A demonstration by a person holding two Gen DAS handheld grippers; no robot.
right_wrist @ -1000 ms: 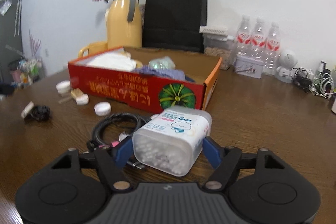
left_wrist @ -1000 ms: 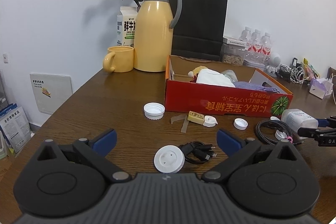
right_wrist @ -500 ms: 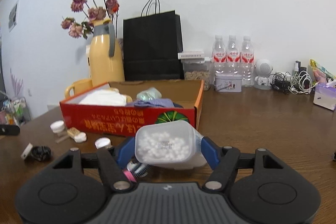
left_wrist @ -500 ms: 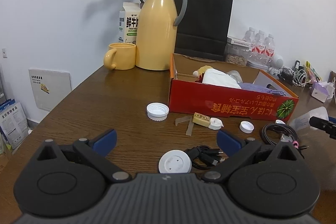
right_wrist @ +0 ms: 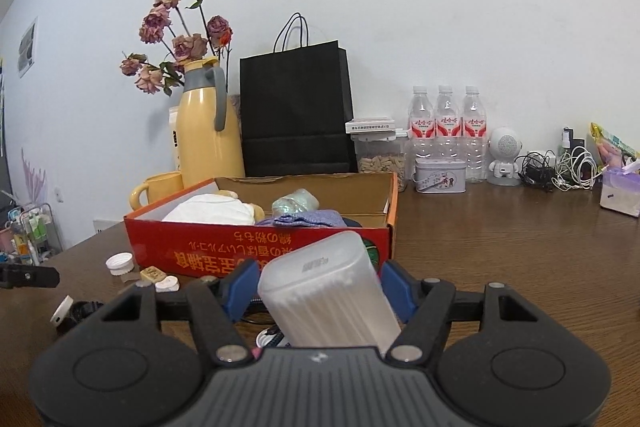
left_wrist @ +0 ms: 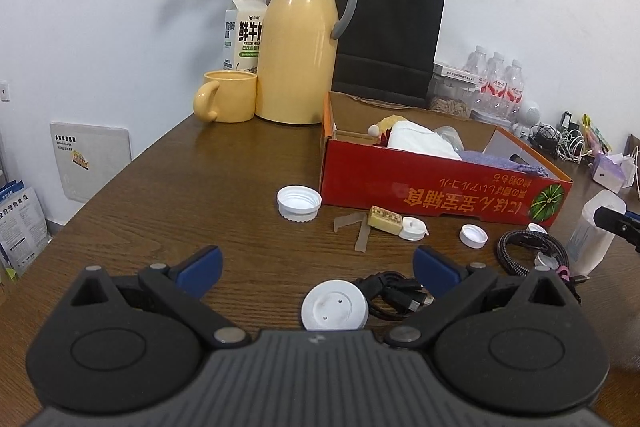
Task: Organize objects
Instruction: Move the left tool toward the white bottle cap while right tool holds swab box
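My right gripper (right_wrist: 318, 285) is shut on a translucent cotton swab box (right_wrist: 328, 299), held tilted up just in front of the red cardboard box (right_wrist: 256, 251). The left wrist view shows that swab box (left_wrist: 596, 231) at the far right, raised beside a coiled braided cable (left_wrist: 528, 253). My left gripper (left_wrist: 316, 267) is open low over the table, with a white round disc (left_wrist: 335, 309) and a black cable bundle (left_wrist: 396, 297) lying between its fingers, untouched. The red box (left_wrist: 440, 187) holds a white cloth, a purple cloth and other items.
A large white cap (left_wrist: 299, 202), a small yellow packet (left_wrist: 385, 218) and a small white cap (left_wrist: 473, 235) lie before the red box. A yellow jug (left_wrist: 300, 39), mug (left_wrist: 228, 97), milk carton, black bag (right_wrist: 296, 111) and water bottles (right_wrist: 446, 131) line the wall.
The right gripper has lifted the swab box off the table and tipped it from lying flat to near upright. The left gripper has hardly moved.
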